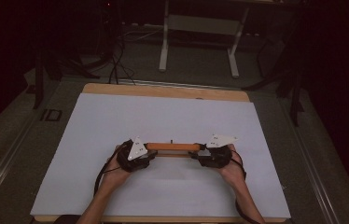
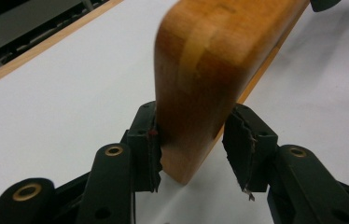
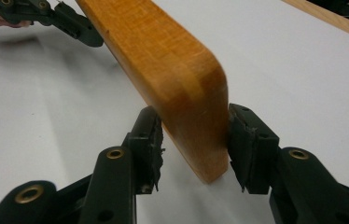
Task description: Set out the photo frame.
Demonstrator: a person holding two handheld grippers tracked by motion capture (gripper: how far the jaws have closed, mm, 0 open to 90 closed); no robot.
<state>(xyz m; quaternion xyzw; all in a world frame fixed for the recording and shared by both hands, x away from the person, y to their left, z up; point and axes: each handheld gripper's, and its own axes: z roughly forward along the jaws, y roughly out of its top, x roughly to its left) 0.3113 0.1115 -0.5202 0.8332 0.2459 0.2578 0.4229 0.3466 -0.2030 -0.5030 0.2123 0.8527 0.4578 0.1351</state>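
The left gripper [image 1: 150, 156] has its jaws closed on one end of an orange wooden board [image 1: 171, 147], and the right gripper [image 1: 197, 155] is clamped on the other end. The board lies level at lower centre of the high view, above a white sheet [image 1: 116, 116] covering the table [image 1: 163, 91].

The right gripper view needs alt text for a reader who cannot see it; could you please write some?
The rounded end of an orange wooden board stands on edge between the right tool's two black jaws, over a white table surface. One jaw touches the board; the other shows a small gap. The left tool meets the board's far end.
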